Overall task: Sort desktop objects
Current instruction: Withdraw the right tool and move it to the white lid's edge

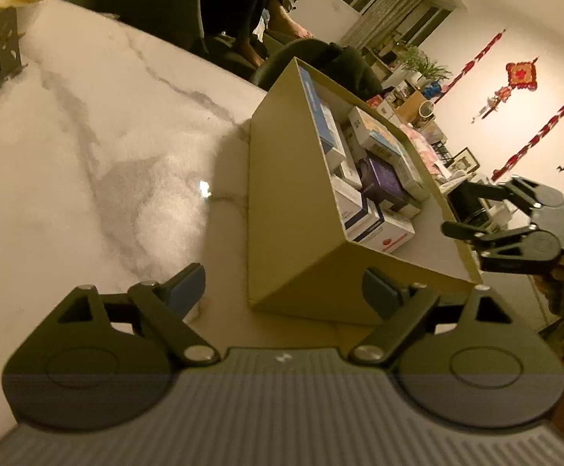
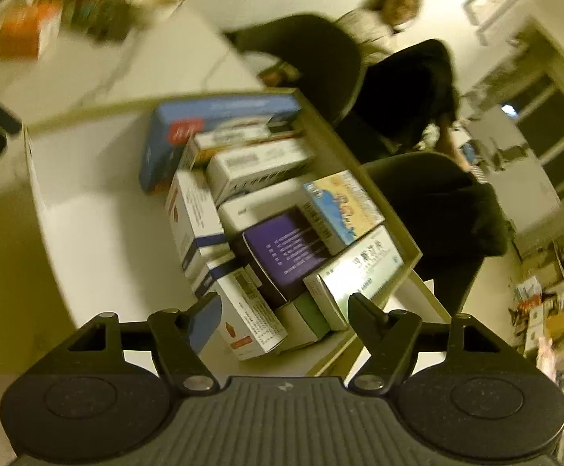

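Observation:
A tan cardboard box [image 1: 282, 194] stands on the white marble table [image 1: 87, 136], packed with several small cartons. Among them are a purple carton [image 2: 282, 252], a large blue one [image 2: 204, 124] and a white one with a red mark [image 2: 243, 322]. My left gripper [image 1: 284, 289] is open, low over the table, with the box's near corner just ahead between its fingers, untouched. My right gripper [image 2: 284, 308] is open and empty, hovering over the near end of the cartons inside the box rim [image 2: 359, 163]. The left wrist view shows the right gripper [image 1: 460, 209] beside the box's right side.
A black metal stand [image 1: 0, 46] and a bowl are at the table's far left corner. Blurred packages, one orange [image 2: 25, 35], lie at the far end. Dark chairs [image 2: 437, 202] and a seated person [image 2: 406, 77] line the table's far side.

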{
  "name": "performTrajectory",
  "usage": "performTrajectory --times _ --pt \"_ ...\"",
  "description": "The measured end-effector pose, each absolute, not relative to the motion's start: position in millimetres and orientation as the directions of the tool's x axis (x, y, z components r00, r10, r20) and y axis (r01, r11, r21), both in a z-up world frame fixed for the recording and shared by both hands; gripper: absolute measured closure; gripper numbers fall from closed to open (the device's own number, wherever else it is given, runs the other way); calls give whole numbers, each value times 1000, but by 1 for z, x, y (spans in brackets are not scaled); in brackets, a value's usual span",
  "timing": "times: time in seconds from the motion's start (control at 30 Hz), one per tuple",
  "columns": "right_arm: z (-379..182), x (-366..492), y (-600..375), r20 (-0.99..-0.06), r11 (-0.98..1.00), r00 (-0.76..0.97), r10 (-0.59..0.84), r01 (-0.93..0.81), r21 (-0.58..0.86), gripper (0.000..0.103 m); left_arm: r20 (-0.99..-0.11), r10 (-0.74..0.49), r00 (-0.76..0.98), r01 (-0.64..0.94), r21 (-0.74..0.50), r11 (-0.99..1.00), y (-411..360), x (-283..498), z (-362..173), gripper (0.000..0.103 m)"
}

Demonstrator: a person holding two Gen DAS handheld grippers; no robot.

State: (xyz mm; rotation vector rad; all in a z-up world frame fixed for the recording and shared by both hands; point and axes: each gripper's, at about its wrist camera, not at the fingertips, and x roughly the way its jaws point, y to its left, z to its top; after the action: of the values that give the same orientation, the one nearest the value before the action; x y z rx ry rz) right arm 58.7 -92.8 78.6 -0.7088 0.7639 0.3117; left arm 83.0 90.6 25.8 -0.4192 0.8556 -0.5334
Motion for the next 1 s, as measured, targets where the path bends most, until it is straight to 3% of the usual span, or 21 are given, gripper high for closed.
performTrajectory --times 0.33,0.43,1.0 --pt "85 19 -114 -592 899 802 -73 -204 -387 17 -598 -540 592 286 -471 835 67 63 32 0" --pt "88 6 -117 -567 938 820 -83 -128 -322 8 -599 -524 605 285 -452 845 60 58 33 0" --pt "77 -54 -110 -512 985 857 -65 -28 -173 1 -639 -450 624 272 -363 891 14 31 24 0"
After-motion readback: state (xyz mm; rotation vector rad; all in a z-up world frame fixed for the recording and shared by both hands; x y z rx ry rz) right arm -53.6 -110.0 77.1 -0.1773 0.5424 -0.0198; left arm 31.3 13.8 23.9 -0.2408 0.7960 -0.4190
